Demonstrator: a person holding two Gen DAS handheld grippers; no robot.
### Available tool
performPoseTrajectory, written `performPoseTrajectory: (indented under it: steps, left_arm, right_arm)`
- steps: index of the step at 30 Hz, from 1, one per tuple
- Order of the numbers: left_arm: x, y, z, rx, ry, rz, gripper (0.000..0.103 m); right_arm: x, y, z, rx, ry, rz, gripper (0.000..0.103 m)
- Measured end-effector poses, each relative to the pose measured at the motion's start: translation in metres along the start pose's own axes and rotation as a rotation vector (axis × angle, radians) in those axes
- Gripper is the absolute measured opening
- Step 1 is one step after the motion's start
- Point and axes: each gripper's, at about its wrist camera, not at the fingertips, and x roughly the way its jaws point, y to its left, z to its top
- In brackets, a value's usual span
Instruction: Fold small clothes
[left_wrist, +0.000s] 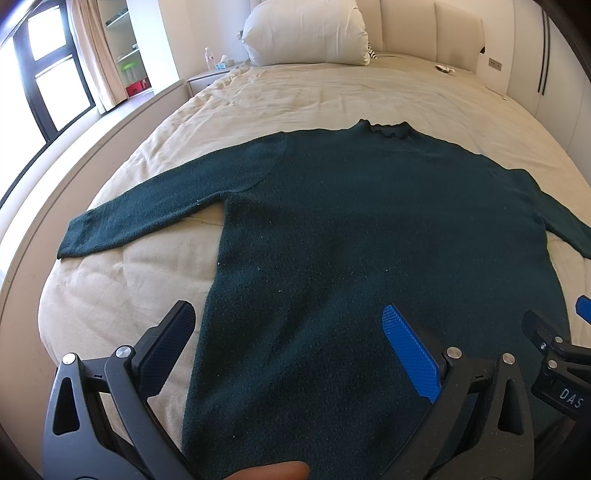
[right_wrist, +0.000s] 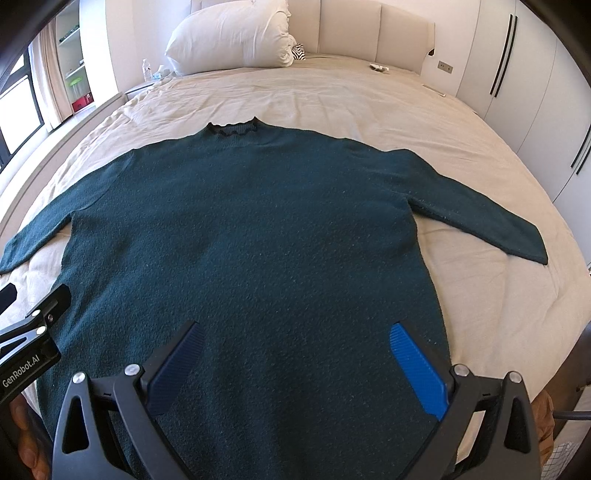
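The dark green knitted sweater (right_wrist: 251, 240) lies flat on the beige bedsheet (right_wrist: 369, 103); soft and floppy, it looks best pinched at a cuff or hem corner. Left gripper (left_wrist: 291, 339) and right gripper (right_wrist: 295, 354) hover wide open, holding nothing.

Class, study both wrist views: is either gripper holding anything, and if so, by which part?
Nothing is held. The left gripper and right gripper are both open above the dark green sweater, which lies flat on the bed.
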Motion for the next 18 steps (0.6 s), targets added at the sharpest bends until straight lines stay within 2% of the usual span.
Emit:
performPoseTrajectory:
  steps: [18]
  left_arm:
    - [0.0007,0.0009,-0.0017,-0.003,0.005,-0.005,0.103]
  right_arm:
    - [-0.0002,0.0005,0.0002,0.0,0.002,0.002,0.103]
